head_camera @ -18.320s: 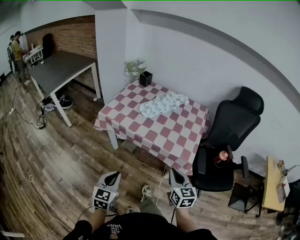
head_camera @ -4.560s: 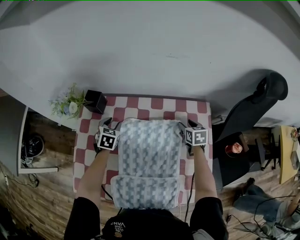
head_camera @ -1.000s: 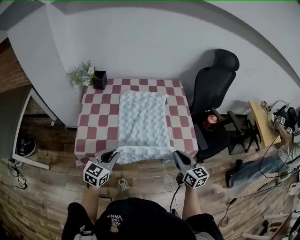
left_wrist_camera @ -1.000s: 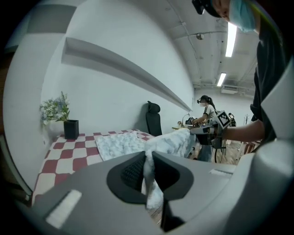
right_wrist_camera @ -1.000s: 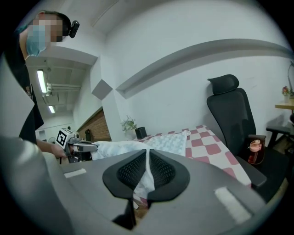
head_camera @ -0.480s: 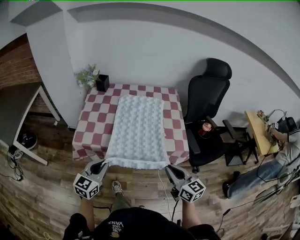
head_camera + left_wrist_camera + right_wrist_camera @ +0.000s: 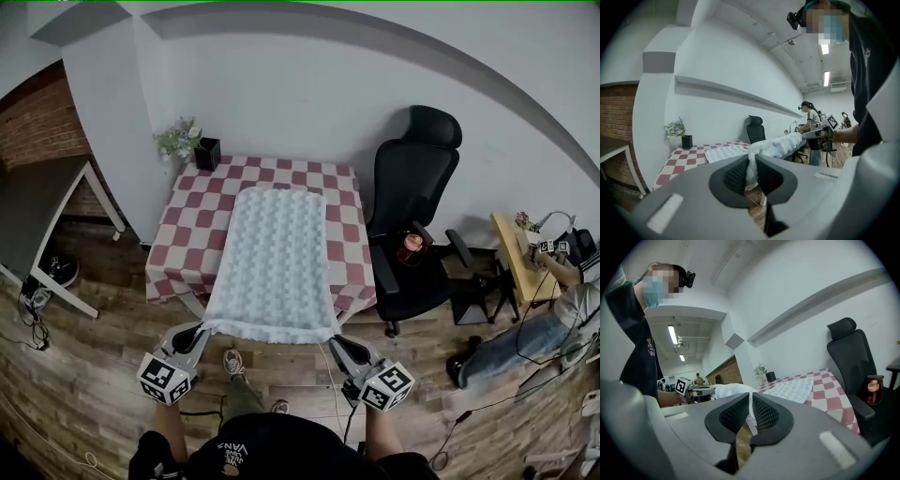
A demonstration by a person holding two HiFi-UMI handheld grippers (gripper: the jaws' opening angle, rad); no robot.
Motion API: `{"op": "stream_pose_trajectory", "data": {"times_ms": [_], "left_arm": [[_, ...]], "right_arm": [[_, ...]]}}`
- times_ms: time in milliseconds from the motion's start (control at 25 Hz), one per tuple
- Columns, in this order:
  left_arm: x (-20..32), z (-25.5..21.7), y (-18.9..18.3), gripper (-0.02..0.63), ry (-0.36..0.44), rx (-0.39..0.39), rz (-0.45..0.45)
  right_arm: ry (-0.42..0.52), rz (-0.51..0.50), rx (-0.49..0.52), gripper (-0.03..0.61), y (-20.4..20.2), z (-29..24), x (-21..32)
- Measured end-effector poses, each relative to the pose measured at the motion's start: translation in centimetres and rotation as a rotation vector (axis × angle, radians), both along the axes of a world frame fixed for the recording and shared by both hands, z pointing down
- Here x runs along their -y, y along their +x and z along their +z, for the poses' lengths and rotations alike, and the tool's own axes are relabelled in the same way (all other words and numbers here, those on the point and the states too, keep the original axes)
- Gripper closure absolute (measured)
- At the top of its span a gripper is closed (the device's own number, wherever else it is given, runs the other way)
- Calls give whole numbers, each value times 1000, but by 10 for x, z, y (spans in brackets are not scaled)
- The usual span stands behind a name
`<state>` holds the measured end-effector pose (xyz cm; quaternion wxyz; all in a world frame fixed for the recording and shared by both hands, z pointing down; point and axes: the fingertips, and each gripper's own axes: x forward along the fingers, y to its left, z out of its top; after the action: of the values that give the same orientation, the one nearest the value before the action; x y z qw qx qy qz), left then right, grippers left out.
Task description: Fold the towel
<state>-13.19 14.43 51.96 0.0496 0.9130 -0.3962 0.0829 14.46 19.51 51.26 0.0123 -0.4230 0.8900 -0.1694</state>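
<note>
One towel (image 7: pixel 275 246), pale and bubble-textured, laid lengthwise down the middle of the bench (image 7: pixel 192 234), which wears a red-and-white checked cloth. Its far end lies flat just short of the bench's far edge. Its near end runs past the near edge and hangs in the air, with the hem drawn straight between your two grippers. Your left gripper (image 7: pixel 199 330): clenched on the towel's near left corner, with a fold of cloth pinched between its ribbed pads. Your right gripper (image 7: pixel 335 341): clenched likewise on the near right corner, with a thin edge of cloth running down between its pads. You hold both off the bench, out in front of its near edge, above the wooden floor (image 7: pixel 103 366). One black pot (image 7: pixel 207 153) with a small plant: far left corner of the bench, apart from the towel. One black office chair (image 7: pixel 412 202): just beside the bench's right edge, carrying a small red item (image 7: pixel 410 243) too small to identify.
</note>
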Motion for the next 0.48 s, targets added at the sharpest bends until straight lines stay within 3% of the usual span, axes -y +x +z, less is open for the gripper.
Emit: {"op": "stream_pose_trajectory", "data": {"times_ms": [240,480], "left_arm": [[-20,-1,-2,593,-6,13,12],[-3,-6,-4,592,15,6,19]], "right_arm": [[7,-15,13,552,1,-7,-17],[18,-8,-4,552,-2,-13,-1]]}}
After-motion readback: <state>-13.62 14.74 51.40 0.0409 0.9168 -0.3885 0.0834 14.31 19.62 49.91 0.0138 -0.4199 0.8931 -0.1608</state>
